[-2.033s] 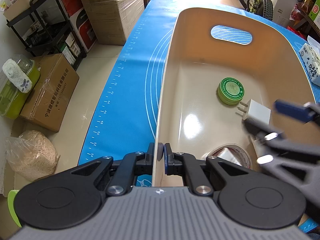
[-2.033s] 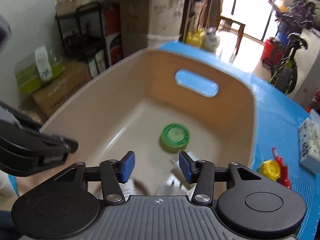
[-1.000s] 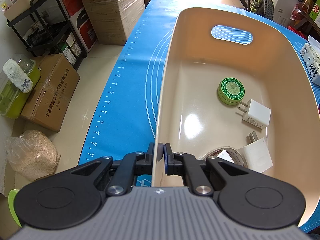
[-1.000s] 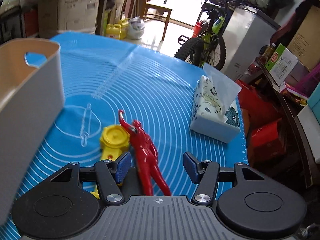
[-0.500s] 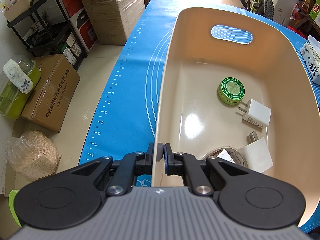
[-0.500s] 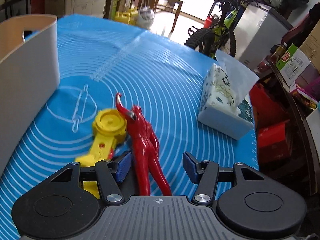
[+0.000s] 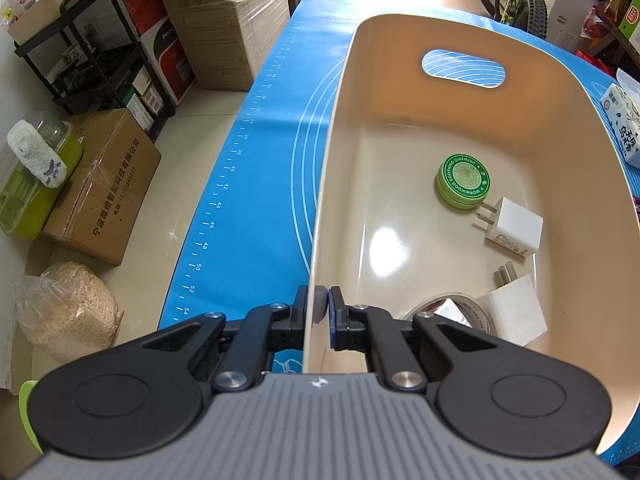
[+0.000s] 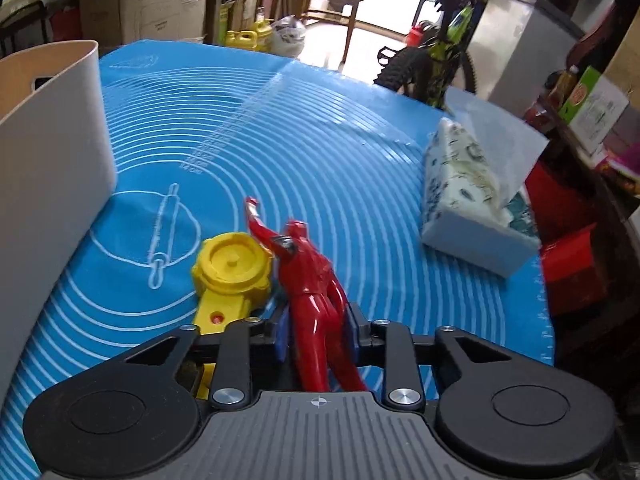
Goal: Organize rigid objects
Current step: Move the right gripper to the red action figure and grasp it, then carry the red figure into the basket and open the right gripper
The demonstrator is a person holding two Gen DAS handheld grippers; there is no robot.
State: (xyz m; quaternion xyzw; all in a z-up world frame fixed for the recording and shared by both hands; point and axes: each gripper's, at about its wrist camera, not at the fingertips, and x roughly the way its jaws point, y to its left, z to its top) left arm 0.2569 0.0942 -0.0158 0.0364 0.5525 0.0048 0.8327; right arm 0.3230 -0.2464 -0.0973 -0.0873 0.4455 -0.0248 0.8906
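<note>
On the mat point(image 8: 320, 140), the right gripper point(image 8: 318, 330) has just closed on the red figure point(image 8: 312, 288).

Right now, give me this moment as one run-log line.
left gripper: shut on bin rim | right gripper: jaws just closing on red figure | yellow toy: on mat

A cluttered home storeroom: stacked cardboard boxes point(image 7: 224, 20), a bicycle point(image 8: 436, 56), a wooden chair point(image 8: 332, 4)
</note>
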